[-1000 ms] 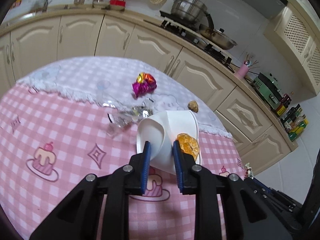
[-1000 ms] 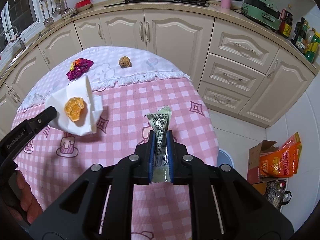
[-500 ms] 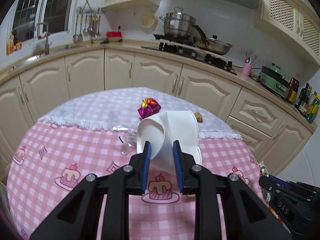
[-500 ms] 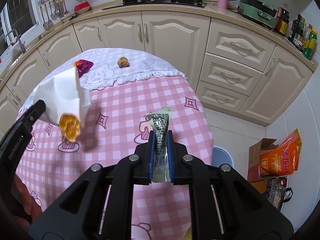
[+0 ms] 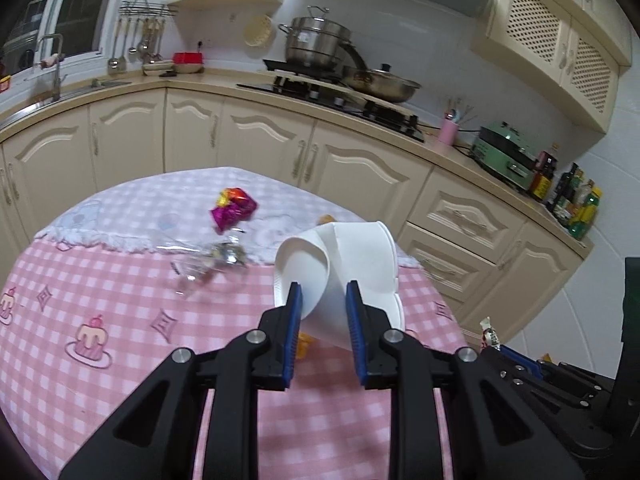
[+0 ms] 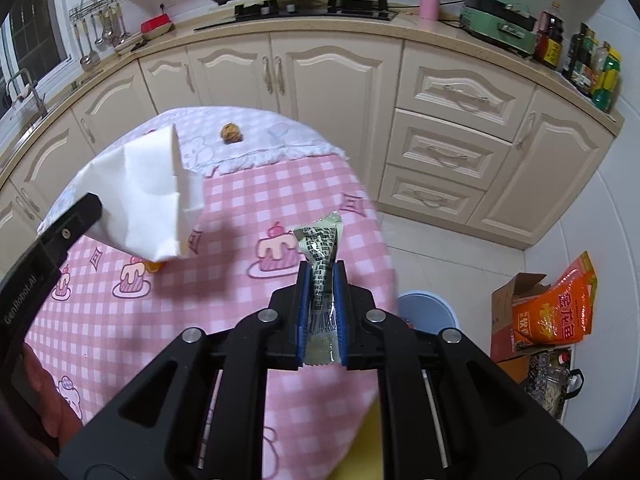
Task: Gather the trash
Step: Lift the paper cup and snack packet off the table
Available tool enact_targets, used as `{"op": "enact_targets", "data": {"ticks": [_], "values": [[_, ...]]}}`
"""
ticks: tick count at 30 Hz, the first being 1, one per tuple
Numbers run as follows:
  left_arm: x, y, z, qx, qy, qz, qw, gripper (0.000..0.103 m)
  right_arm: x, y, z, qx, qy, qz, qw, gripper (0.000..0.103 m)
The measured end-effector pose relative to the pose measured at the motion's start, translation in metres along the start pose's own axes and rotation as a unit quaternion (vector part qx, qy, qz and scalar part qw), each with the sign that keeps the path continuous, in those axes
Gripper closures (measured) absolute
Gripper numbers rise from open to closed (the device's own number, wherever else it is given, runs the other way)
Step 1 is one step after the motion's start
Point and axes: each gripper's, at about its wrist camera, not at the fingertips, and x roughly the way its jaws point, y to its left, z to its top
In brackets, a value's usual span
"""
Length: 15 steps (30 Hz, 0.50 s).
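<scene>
My left gripper (image 5: 320,300) is shut on a folded white paper plate (image 5: 344,268) and holds it tilted above the pink checked table (image 5: 100,312). The plate also shows in the right wrist view (image 6: 148,200). An orange peel (image 5: 302,346) lies on the table just under the plate; it also shows in the right wrist view (image 6: 154,266). My right gripper (image 6: 322,280) is shut on a green-and-black snack wrapper (image 6: 320,256) above the table's right edge. A magenta foil wrapper (image 5: 234,208), clear crumpled plastic (image 5: 208,264) and a brown walnut-like lump (image 6: 231,133) lie on the table.
A blue-grey bin (image 6: 426,312) stands on the floor beside the table, below my right gripper. A cardboard box (image 6: 516,320) and an orange bag (image 6: 560,304) sit at the right. Cream kitchen cabinets (image 6: 332,76) curve behind the table.
The left gripper tipped the plate up and the orange peel slid off it onto the table. The right gripper kept hold of the wrapper and shifted slightly.
</scene>
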Motion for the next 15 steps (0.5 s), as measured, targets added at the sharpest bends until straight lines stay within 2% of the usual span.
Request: {"op": "enact_targets", "data": {"ticks": [9,15], "values": [[0.007,-0.07,-0.02,0.052,0.02,-0.055,0.9969,0.082,-0.022,-0.067,-0.013,0.053,-0.017,-0.034,0.998,0.091],[0.017,-0.116,-0.037,0.084,0.042,-0.079,0.9925,0.081,-0.025,-0.118,-0.028,0.094,-0.014,-0.054,0.994,0.091]]}}
